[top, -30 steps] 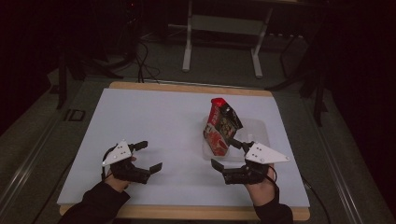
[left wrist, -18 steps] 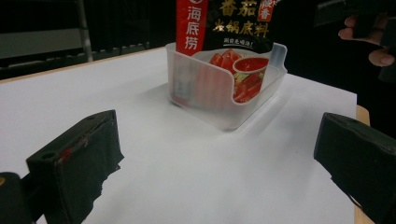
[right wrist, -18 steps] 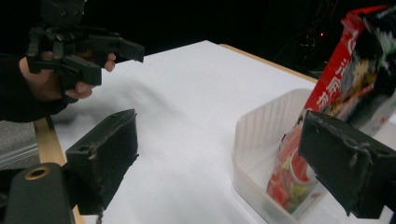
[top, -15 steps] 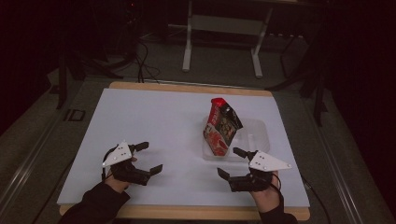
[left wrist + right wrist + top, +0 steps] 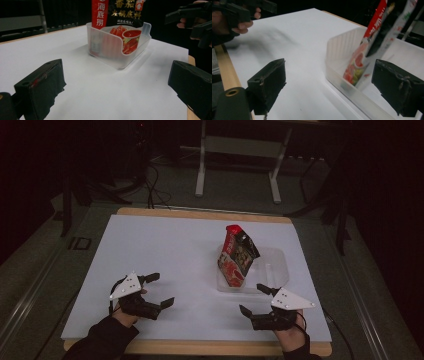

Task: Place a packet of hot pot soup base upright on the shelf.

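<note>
**Red pouch upright in its tray, both tongs wide and empty**

In the high view, the red sauce pouch (image 5: 237, 256) stands leaning inside the clear plastic tray (image 5: 274, 266), right of centre on the white table (image 5: 165, 245). The right gripper (image 5: 256, 301) sits at the lower right of the frame, just below the tray, jaws spread apart and holding nothing. The left gripper (image 5: 161, 290) rests at the lower left, well apart from the pouch, jaws likewise gaping. From the left gripper view, pouch and tray lie upper centre, beyond its jaws.

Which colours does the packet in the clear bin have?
The packet is red and black; the left gripper view shows it best.
</note>
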Demonstrator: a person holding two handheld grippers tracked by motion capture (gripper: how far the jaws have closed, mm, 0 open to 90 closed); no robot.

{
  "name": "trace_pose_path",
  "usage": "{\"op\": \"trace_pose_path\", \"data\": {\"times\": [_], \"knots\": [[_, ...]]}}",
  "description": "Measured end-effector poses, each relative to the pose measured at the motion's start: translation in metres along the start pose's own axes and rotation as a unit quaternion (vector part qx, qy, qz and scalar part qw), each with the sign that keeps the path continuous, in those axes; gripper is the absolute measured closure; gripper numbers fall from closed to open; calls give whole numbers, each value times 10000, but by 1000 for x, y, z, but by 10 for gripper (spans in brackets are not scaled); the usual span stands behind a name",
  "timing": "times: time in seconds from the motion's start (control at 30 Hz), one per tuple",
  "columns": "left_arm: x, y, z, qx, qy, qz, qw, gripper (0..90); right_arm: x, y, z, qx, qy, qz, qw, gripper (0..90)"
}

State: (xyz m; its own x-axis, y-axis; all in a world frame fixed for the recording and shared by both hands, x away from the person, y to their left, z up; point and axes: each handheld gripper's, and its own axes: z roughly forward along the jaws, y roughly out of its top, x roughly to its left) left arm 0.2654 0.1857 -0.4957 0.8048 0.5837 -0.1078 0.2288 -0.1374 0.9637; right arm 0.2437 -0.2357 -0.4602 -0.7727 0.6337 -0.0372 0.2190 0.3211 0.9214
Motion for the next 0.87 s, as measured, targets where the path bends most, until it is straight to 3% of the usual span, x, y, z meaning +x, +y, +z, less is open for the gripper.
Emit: {"op": "trace_pose_path", "data": {"times": [0.6, 0.87], "knots": [[2, -3, -1, 21, 14, -49, 10000, 10, -12, -17, -14, 155, -207, 145, 9996, 122], [2, -4, 1, 61, -14, -49, 10000, 10, -12, -17, -13, 155, -188, 164, 9996, 123]]}}
